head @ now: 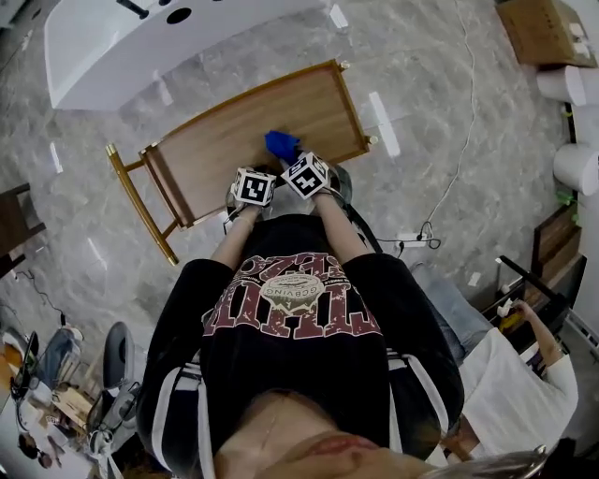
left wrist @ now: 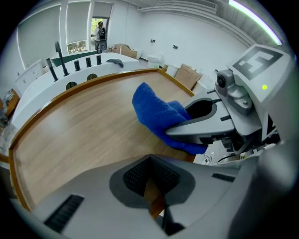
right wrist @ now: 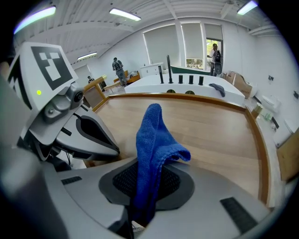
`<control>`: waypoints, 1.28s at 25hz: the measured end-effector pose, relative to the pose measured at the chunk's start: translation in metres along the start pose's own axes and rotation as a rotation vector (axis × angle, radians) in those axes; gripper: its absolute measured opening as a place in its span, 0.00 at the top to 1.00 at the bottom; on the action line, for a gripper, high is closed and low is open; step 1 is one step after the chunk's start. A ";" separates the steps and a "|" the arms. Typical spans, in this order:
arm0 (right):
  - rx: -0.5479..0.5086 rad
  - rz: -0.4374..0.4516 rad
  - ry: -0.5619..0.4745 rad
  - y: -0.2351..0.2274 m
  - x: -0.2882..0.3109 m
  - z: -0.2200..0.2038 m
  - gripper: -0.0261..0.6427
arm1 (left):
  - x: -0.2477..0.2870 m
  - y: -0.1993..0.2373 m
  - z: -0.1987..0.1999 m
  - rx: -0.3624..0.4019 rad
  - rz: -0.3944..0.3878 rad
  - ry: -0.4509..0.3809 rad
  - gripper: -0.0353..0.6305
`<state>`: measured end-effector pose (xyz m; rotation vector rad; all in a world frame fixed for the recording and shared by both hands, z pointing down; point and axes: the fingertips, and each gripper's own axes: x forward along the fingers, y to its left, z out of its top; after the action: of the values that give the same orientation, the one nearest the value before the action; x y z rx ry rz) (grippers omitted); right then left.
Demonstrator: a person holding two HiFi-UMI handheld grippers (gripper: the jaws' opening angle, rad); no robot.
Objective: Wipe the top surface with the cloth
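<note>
Cloth: blue terry cloth (right wrist: 152, 154), pinched at one end, the rest standing up out of the jaws and folding over at the tip. It is over the near edge of the top, and whether it touches the wood cannot be told.
Right gripper: the right gripper (right wrist: 145, 183) has its jaws clamped on the cloth's lower end.
Left gripper: the left gripper (left wrist: 150, 179) has its jaws drawn together with nothing between them, just beside the right one and over the same near edge.
Top surface: light wood-grain table top (head: 234, 140) with a raised rim, bare beyond the cloth.
Frame: gold metal legs (head: 136, 201) under the top.
Writing: each marker cube (head: 254, 186) carries black-and-white square patterns, no words. The wearer's black shirt (head: 290, 299) has a red and white print, upside down in the head view and not legible.
Beyond the table: white curved fixture (head: 140, 37) with black fittings.
Floor: grey marbled floor (head: 440, 122) with a white power strip (head: 412, 239) and its cable.
Far corner: cardboard box (head: 543, 28).
Bystander: a seated person in white (head: 515, 374) at the right.
</note>
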<state>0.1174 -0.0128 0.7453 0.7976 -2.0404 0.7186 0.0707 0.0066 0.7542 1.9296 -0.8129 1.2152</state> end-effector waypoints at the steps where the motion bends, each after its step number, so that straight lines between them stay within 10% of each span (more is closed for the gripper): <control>1: 0.008 -0.007 -0.002 -0.004 -0.003 -0.002 0.85 | 0.001 -0.003 0.004 0.014 -0.002 0.001 0.88; 32: 0.186 -0.288 0.004 -0.123 -0.064 -0.048 0.85 | 0.020 -0.039 0.030 0.203 -0.063 0.075 0.88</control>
<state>0.2619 -0.0392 0.7410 1.1675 -1.8213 0.7495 0.1240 0.0008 0.7542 2.0405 -0.6052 1.3674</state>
